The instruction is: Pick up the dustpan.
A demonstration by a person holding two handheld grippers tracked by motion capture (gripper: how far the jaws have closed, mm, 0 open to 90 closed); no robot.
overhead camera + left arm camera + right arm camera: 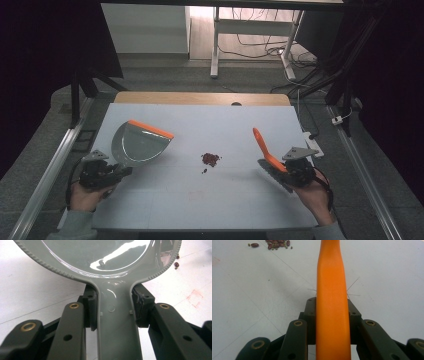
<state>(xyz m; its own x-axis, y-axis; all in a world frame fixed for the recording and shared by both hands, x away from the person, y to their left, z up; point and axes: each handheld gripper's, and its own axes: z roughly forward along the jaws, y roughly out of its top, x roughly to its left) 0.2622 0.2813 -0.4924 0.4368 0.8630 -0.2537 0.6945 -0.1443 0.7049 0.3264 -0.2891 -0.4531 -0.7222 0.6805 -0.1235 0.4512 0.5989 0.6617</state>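
Your left tool [125, 171] is black and grips a glossy grey dustpan [137, 145] with an orange strip along its front lip and a finely ribbed rim. Your right tool [272, 167], also black with brass-coloured rivets, clamps an orange brush handle [262, 147]. Between dustpan and handle, dark red beans [210, 159] speckle the white desk [200, 200], which bears thin grey lines.

Lab: dark curtains [40, 45]; cabled desk frame [250, 35]
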